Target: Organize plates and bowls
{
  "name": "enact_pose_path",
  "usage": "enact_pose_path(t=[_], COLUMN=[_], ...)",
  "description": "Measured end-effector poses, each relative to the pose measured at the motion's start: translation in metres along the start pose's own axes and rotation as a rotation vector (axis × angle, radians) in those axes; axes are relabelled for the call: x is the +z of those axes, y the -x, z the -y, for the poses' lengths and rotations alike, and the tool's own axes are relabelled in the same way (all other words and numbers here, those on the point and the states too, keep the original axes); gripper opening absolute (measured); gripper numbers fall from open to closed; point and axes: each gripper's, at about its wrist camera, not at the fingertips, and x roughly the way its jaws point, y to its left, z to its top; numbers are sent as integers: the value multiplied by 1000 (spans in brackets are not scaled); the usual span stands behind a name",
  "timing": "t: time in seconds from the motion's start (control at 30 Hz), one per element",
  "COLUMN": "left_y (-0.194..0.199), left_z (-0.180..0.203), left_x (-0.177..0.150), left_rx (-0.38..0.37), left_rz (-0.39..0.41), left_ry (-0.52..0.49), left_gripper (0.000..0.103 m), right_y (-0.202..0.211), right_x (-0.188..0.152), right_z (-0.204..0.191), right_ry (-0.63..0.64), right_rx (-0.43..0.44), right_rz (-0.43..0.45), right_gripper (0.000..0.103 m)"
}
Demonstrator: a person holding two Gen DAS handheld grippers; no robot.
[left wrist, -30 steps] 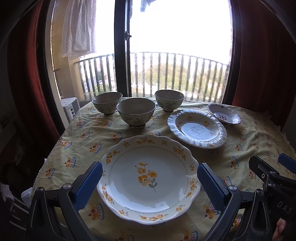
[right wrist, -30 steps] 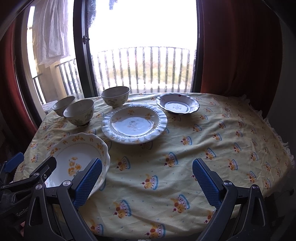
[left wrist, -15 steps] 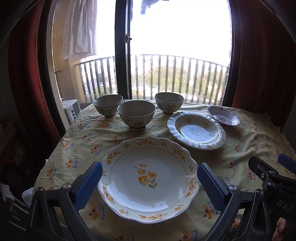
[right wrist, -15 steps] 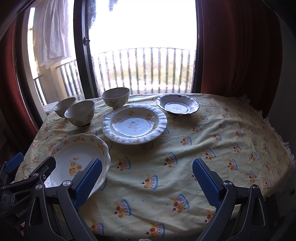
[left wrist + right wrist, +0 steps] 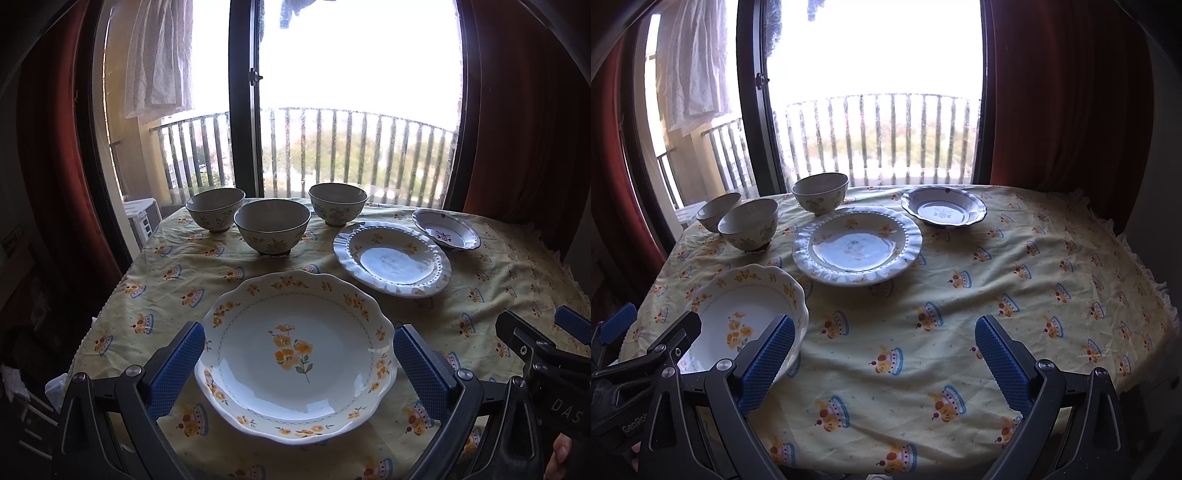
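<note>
Blue-padded fingers [image 5: 177, 365] of the left gripper [image 5: 297, 363] spread wide either side of a yellow-flowered scalloped plate [image 5: 295, 354] on the near left of the yellow tablecloth [image 5: 960, 295], not touching it. Right gripper [image 5: 884, 363] equally wide over bare cloth, holding nothing. Behind: 3 bowls [image 5: 273, 227] in a loose row, a beaded white plate [image 5: 393, 258], a small dark-rimmed dish [image 5: 445, 234] just beyond.
</note>
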Motion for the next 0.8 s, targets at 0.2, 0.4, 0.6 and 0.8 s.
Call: enact_pose_path(t=[0.2,0.4,0.6,0.8], left_y=[5,10,19,9], left_z=[3,1,-5,-14], left_x=[13,42,81,99], left_rx=[30,38,15,20], left_rz=[6,-9,-58,-91], left_ry=[7,-33,-19,-34], left_gripper=[101,100,100,100], right_y=[-2,-4,4,-3], right_x=[13,37,71,99], right_z=[-5,-11,-14,-24], right_ry=[30,16,2,-4], right_rx=[-1,12,22,15], right_rz=[-31,-93,-123,-176], right_gripper=[100,100,100,100])
